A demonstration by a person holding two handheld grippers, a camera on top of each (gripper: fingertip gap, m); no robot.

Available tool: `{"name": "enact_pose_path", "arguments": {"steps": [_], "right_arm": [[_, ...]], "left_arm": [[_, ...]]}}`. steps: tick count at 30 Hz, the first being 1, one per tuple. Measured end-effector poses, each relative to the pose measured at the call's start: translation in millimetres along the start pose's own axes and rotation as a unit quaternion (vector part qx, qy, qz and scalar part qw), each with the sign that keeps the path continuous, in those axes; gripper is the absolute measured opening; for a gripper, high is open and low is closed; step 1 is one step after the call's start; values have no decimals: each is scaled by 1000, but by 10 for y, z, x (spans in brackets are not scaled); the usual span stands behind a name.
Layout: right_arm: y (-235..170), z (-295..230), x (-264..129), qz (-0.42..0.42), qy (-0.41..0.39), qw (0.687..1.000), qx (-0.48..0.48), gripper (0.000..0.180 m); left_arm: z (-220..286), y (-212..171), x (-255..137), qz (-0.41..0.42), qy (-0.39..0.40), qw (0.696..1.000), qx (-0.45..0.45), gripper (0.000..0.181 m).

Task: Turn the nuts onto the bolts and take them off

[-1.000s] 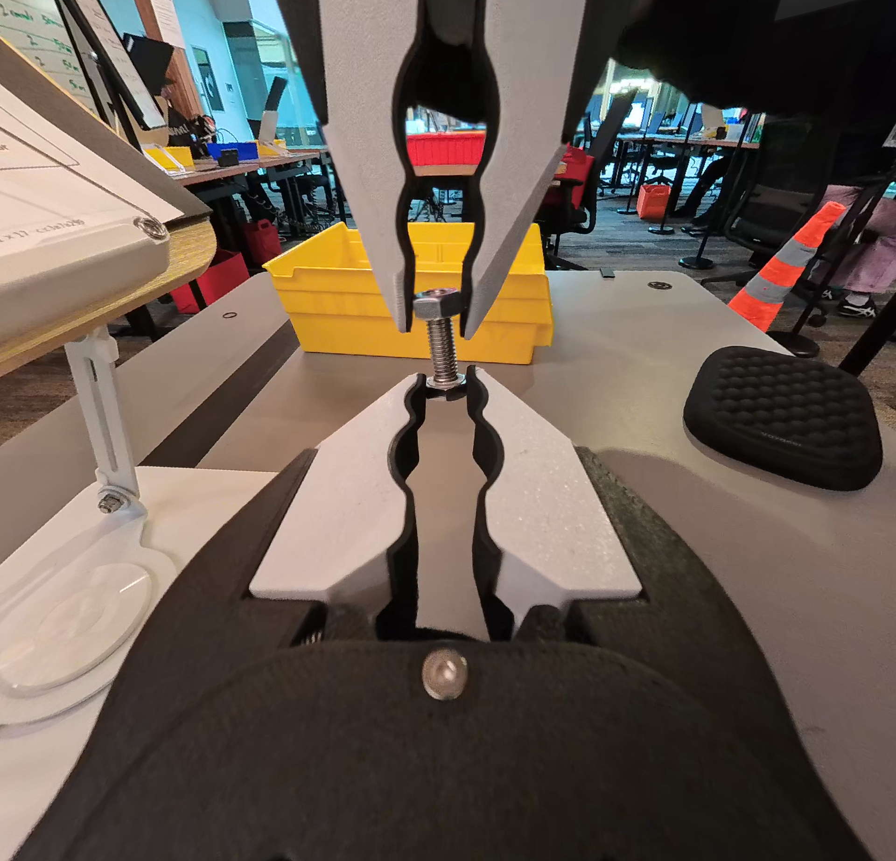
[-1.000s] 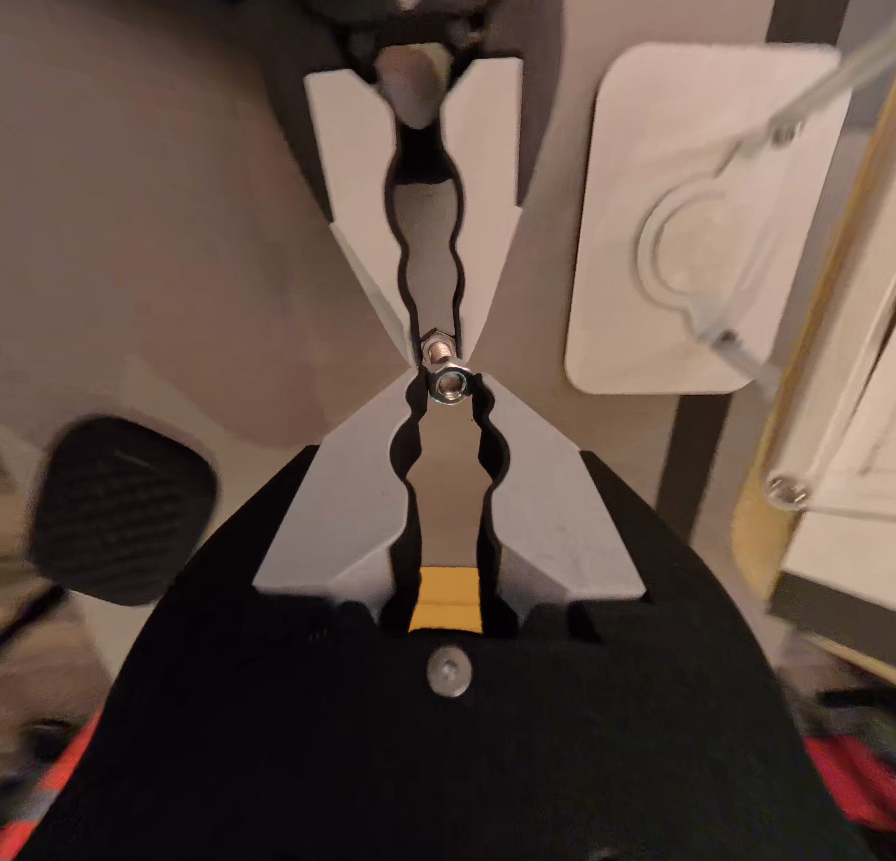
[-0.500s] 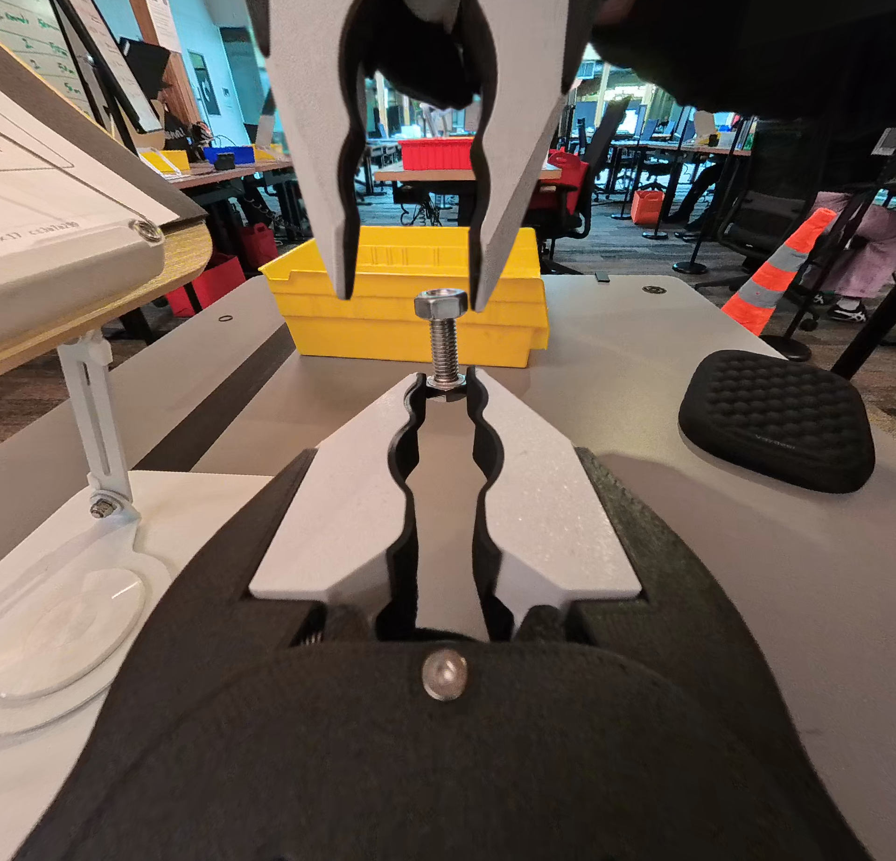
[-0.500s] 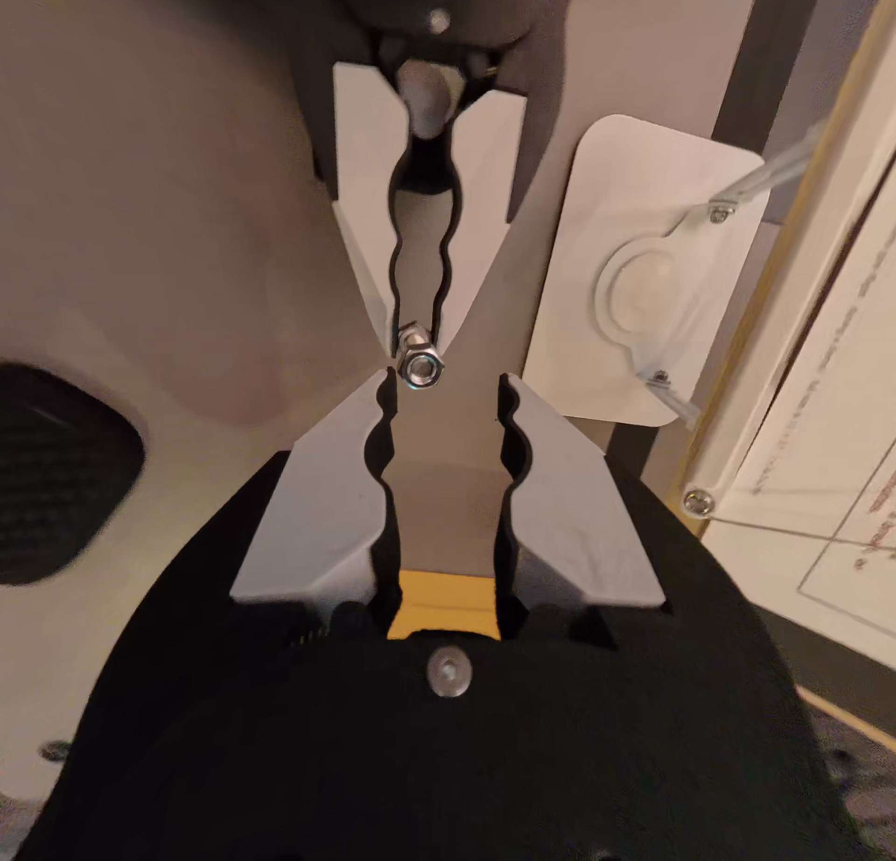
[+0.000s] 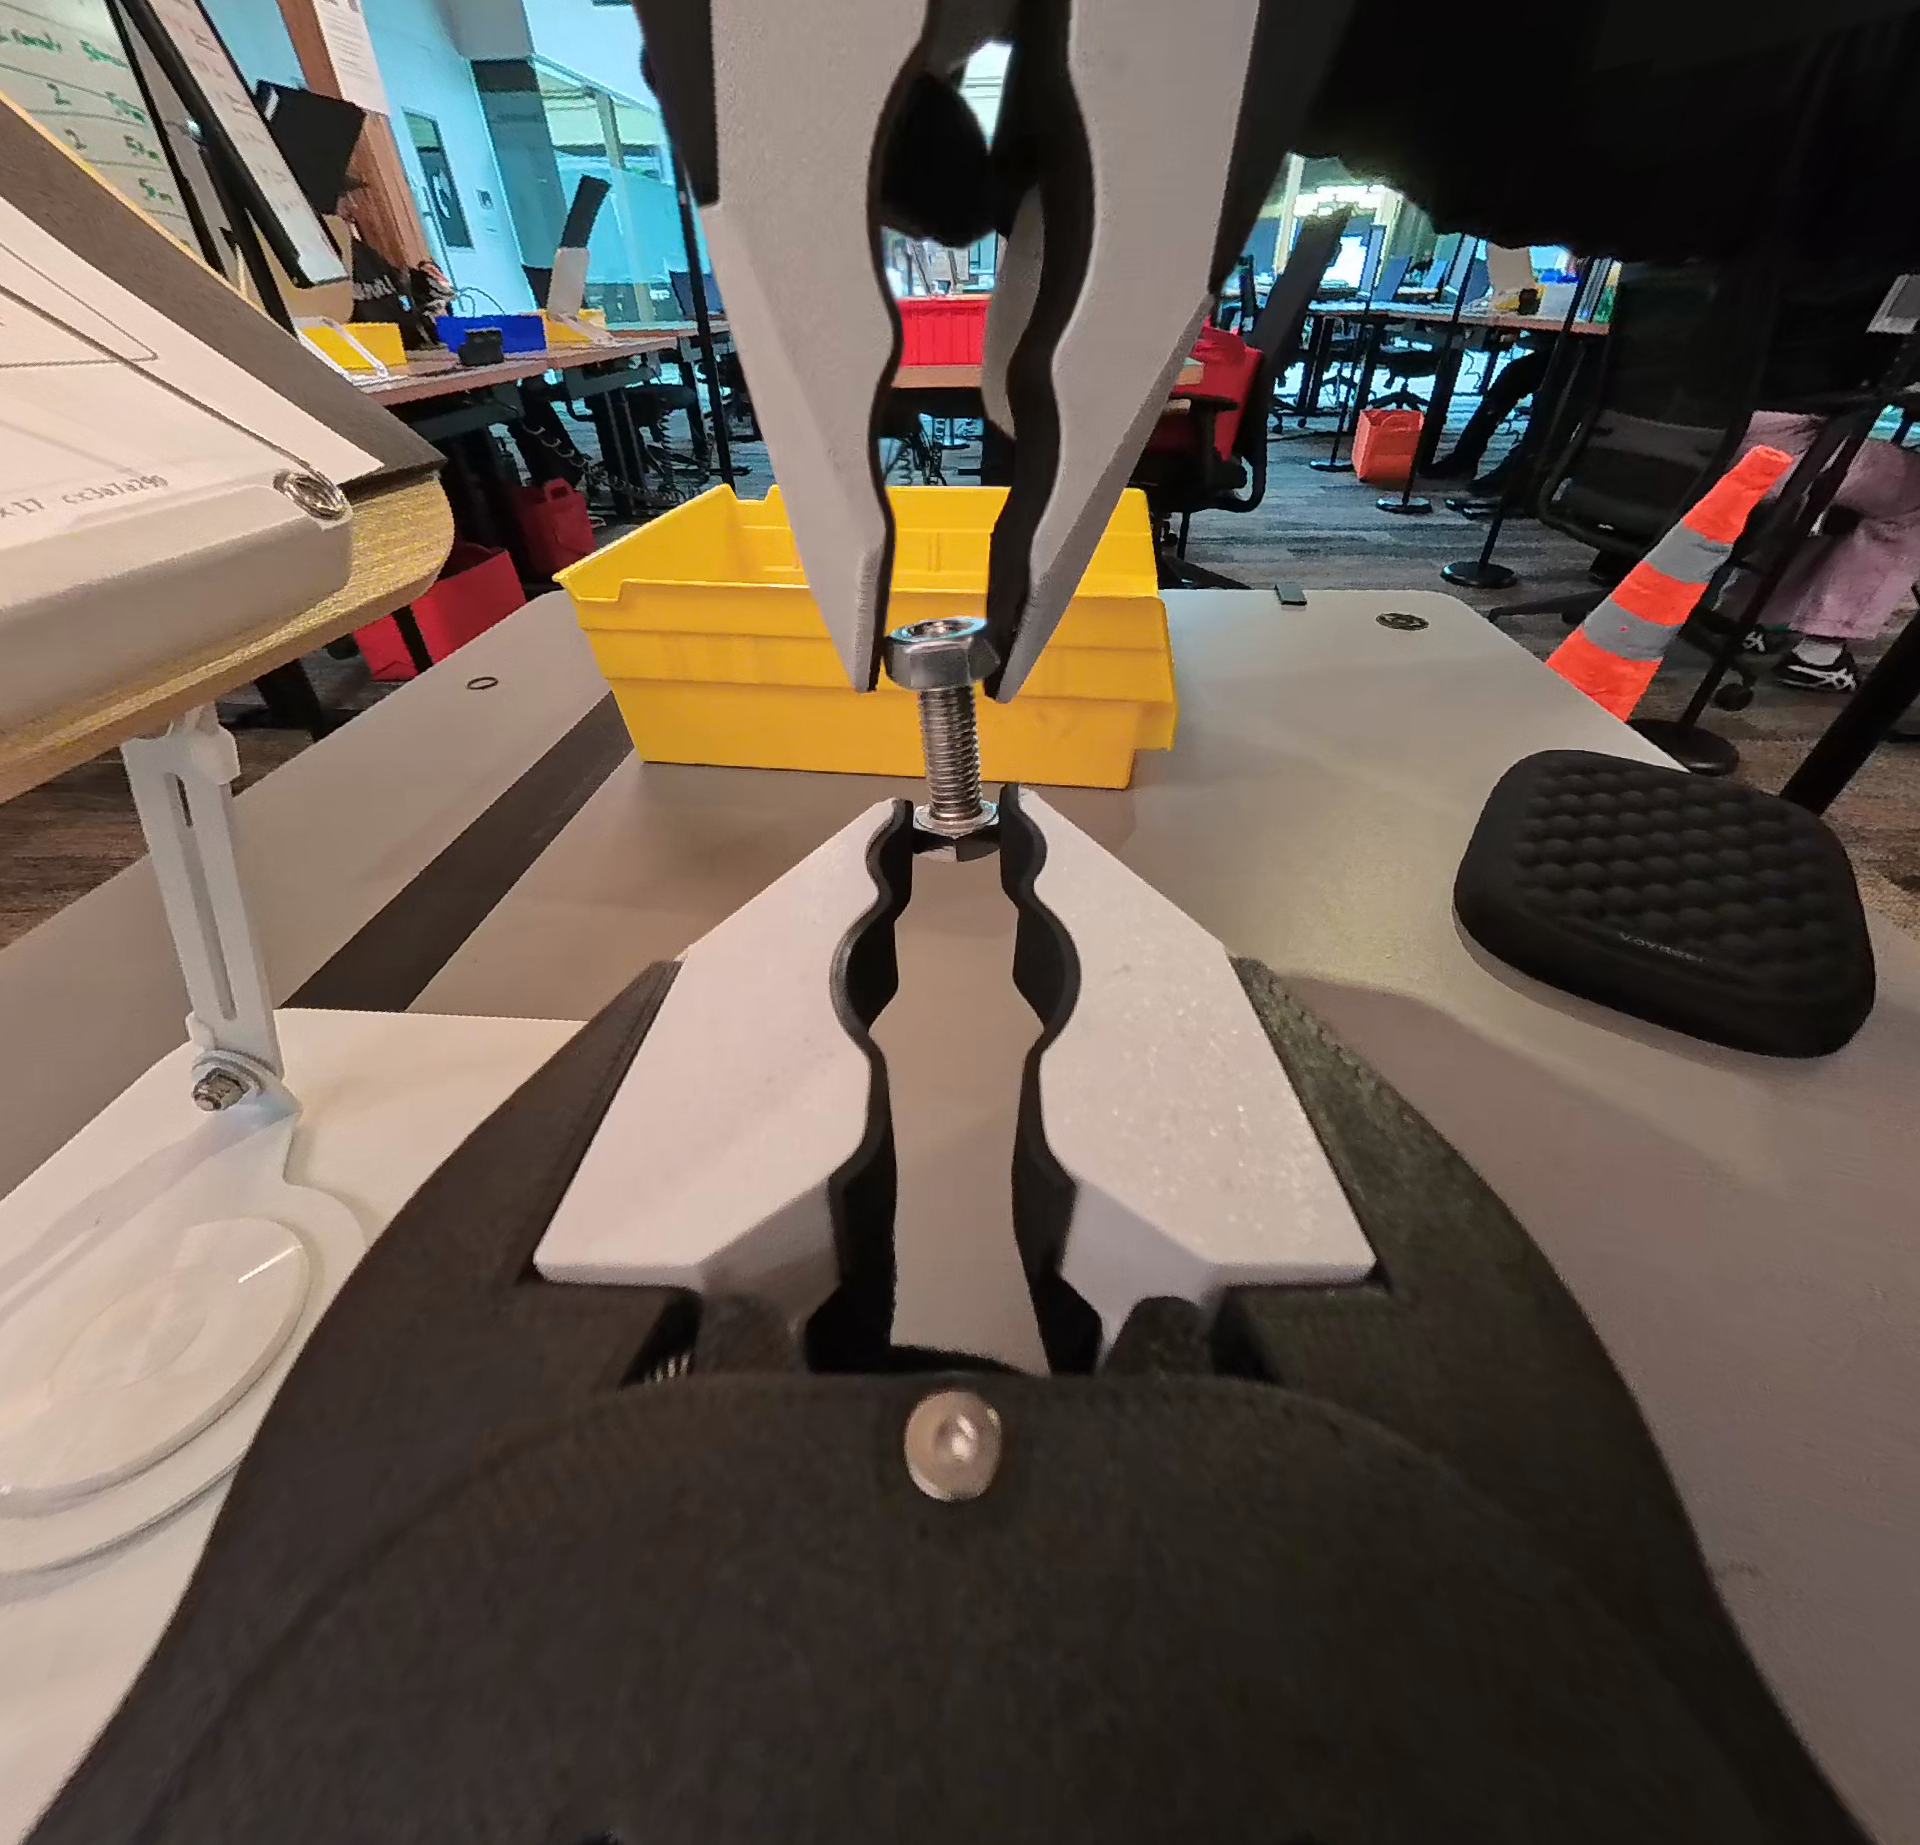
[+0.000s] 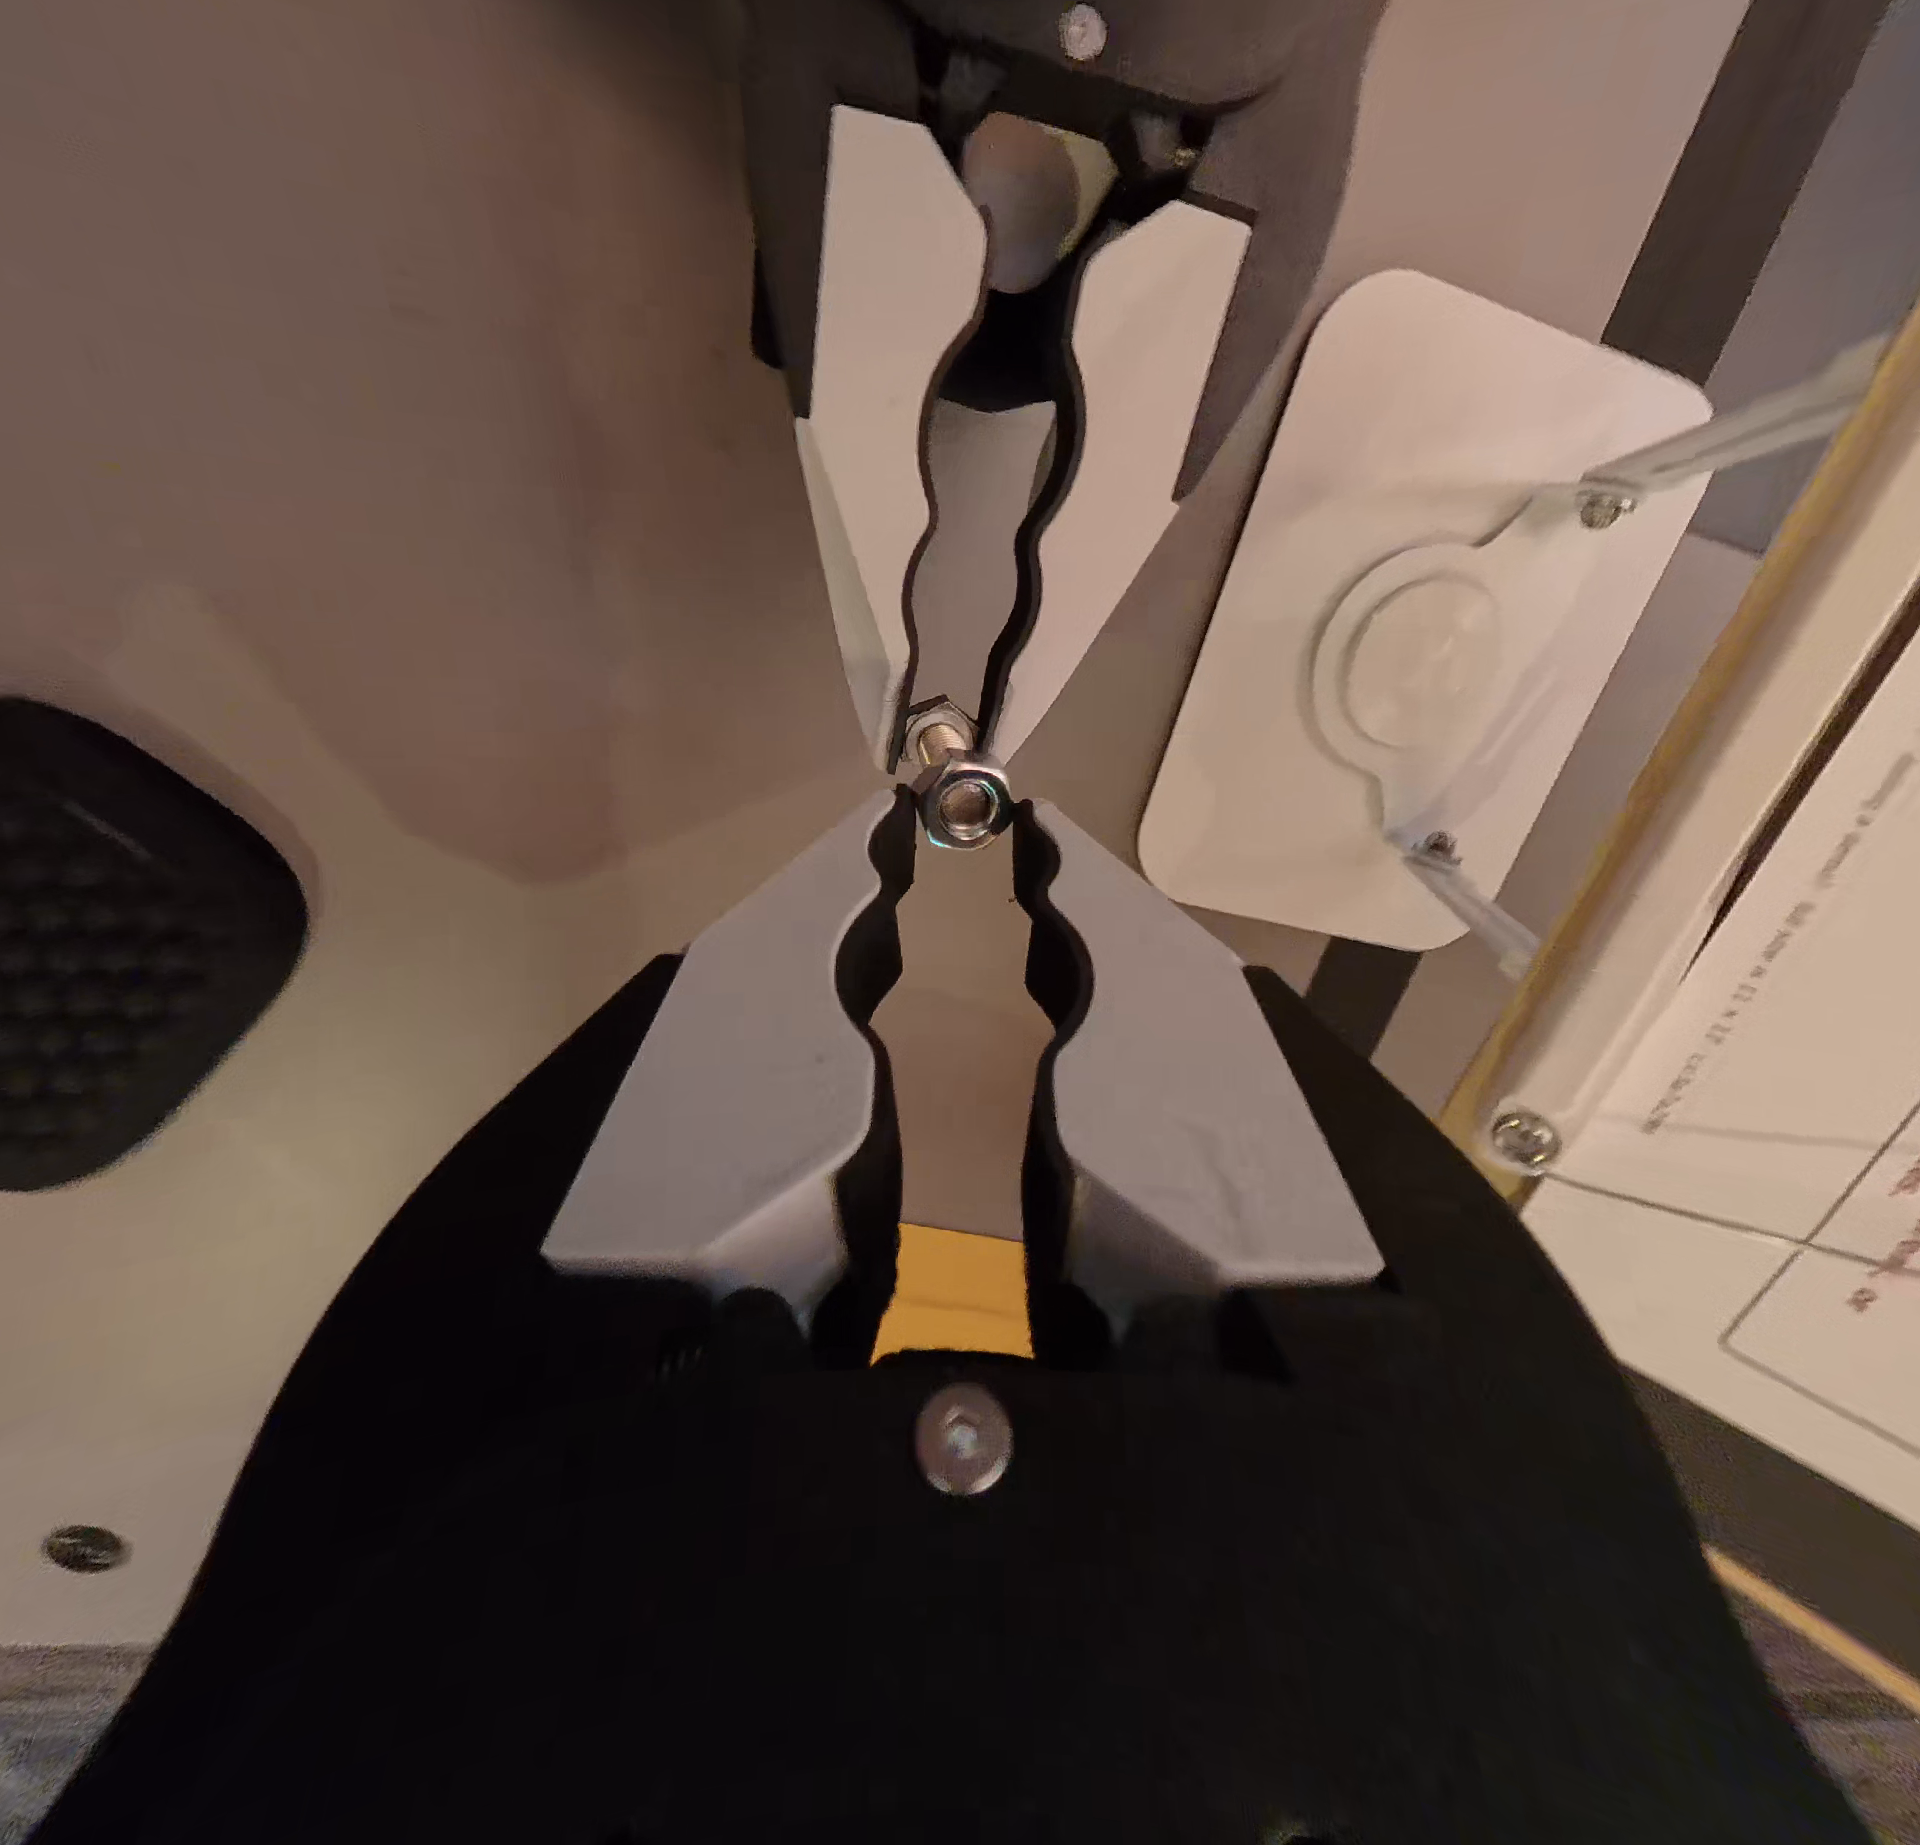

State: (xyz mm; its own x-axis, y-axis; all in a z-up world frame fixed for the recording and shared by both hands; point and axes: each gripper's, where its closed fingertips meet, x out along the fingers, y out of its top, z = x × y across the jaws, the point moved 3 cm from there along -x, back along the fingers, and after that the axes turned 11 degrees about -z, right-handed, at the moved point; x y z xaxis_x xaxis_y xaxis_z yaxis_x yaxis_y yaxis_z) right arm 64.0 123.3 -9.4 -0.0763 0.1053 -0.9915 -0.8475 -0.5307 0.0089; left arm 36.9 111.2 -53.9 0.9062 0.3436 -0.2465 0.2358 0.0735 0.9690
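An open workroom with rows of desks, office chairs and red bins stretches behind a pale grey desk (image 5: 1351, 756). At the far left of the left wrist view a slanted white board (image 5: 156, 486) on a wooden shelf hangs over the desk edge, and below it a white bracket (image 5: 213, 922) stands on a white base plate (image 5: 416, 1068). Toward the middle, a yellow bin (image 5: 727, 652) sits at the back of the desk. In front of it a steel bolt (image 5: 948, 746) stands upright, head up, held above the desk between the two grippers. The left gripper (image 5: 951, 837) reaches in from below with its fingers narrowed onto the nut (image 5: 954, 839) at the lower end of the thread. The right gripper (image 5: 938, 665) comes down from above, its white fingers (image 5: 821, 507) closed against the sides of the hexagonal bolt head. Seen from the right wrist view, the head (image 6: 961, 803) lies between that gripper's fingertips and the shank runs away to the nut in the other gripper's tips. To the right of the bolt a black dimpled pad (image 5: 1673, 891) lies on the desk, and beyond the desk edge at the far right an orange traffic cone (image 5: 1673, 590) stands on the floor.
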Motion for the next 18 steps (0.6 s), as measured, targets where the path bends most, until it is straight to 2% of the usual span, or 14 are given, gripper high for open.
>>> {"name": "enact_pose_path", "arguments": {"steps": [3,6,8,9,11,14,18], "right_arm": [[-5,17,4,2,31,995,91,17],[9,52,6,18,71,972,225,17],[-3,48,18,24,87,959,269,17],[-9,41,23,26,91,957,275,17],[-14,14,26,29,99,959,263,31],[-98,38,45,4,67,973,219,51],[-71,62,-11,16,33,990,138,49]], "left_arm": [[-14,1,-10,0,3,1000,-1,15],[-36,2,-25,4,5,1000,-7,15],[-47,-6,-33,2,7,1000,-7,15],[-46,-10,-30,1,7,1000,-6,15],[-37,-9,-20,1,6,1000,-5,15],[-22,6,-18,2,4,1000,-3,15],[-26,8,-24,5,3,1000,-5,15]]}}
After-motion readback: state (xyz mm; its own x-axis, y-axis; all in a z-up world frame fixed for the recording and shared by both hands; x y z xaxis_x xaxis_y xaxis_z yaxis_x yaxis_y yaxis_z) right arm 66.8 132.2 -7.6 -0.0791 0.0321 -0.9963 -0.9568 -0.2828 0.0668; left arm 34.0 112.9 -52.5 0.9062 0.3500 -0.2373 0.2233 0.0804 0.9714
